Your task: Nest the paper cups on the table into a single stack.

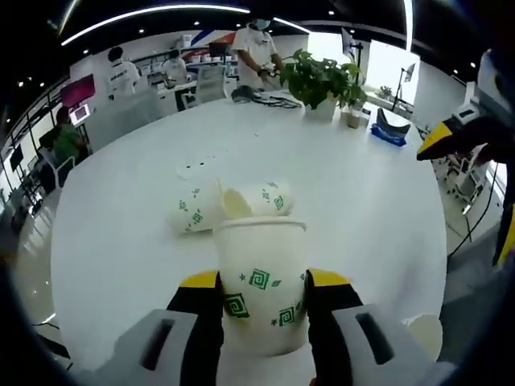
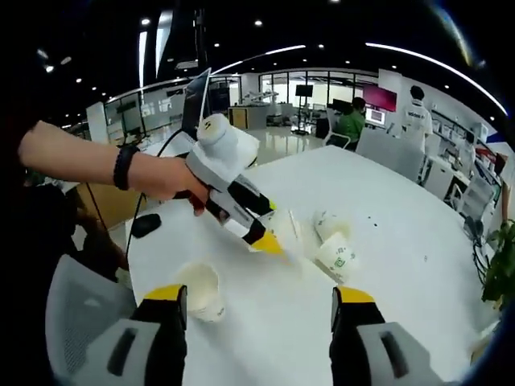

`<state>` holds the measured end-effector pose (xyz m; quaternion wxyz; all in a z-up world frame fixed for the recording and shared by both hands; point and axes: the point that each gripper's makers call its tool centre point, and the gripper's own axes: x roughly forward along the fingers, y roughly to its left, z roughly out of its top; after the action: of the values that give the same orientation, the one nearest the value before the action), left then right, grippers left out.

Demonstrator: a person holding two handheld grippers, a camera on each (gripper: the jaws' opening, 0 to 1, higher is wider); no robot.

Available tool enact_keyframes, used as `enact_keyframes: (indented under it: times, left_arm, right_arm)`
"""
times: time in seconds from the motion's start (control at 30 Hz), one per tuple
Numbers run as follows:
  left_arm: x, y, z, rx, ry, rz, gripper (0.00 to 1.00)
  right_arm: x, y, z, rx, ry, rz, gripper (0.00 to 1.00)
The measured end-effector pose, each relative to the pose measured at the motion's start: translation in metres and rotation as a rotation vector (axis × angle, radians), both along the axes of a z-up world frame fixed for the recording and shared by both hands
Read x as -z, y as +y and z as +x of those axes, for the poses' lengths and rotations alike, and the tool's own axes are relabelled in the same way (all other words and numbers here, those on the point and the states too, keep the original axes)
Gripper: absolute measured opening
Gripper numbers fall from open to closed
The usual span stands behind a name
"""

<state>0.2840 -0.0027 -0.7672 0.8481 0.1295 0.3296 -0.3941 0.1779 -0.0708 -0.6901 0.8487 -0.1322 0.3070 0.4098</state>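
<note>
— What do we have in the left gripper (image 1: 263, 299)?

— Our fingers (image 1: 201, 283) are closed on an upright paper cup (image 1: 261, 281), white with green square marks, its mouth open toward the top of the left gripper view. Just beyond it two more cups (image 1: 233, 205) lie on their sides on the white tabletop (image 1: 121, 241), touching each other, rims facing one another.

— And the right gripper (image 2: 259, 322)?

— Its fingers (image 2: 169, 299) stand wide apart with nothing between them. In the right gripper view we see the left gripper (image 2: 233, 201) in a hand (image 2: 165, 178) with a black wristband (image 2: 122, 167); the held cup (image 2: 283, 229) sits at its yellow tips. The two lying cups (image 2: 334, 245) are just beside it. Another cup (image 2: 201, 291) lies on its side near our left finger, well apart from the pair.

— Anything else on the tabletop?

— A potted plant (image 1: 322, 80) at the far edge, and something blue (image 1: 389, 133) near it; we cannot tell what that is. People (image 1: 257, 48) stand beyond.
</note>
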Motion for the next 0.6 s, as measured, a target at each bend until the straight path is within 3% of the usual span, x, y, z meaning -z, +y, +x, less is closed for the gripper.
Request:
enact_keyframes:
  times: [0.23, 0.47, 0.6]
  left_arm:
    - [-0.015, -0.012, -0.024, 0.106, -0.029, 0.022, 0.39]
    - [-0.025, -0.018, -0.030, 0.181, -0.067, 0.031, 0.39]
    - [-0.029, -0.020, -0.034, 0.251, -0.109, 0.073, 0.39]
  right_arm:
    - [0.001, 0.001, 0.018, 0.005, 0.015, 0.030, 0.70]
    - [-0.001, 0.006, 0.022, -0.006, 0.033, 0.040, 0.67]
    - [-0.003, 0.002, 0.028, -0.011, 0.037, 0.040, 0.64]
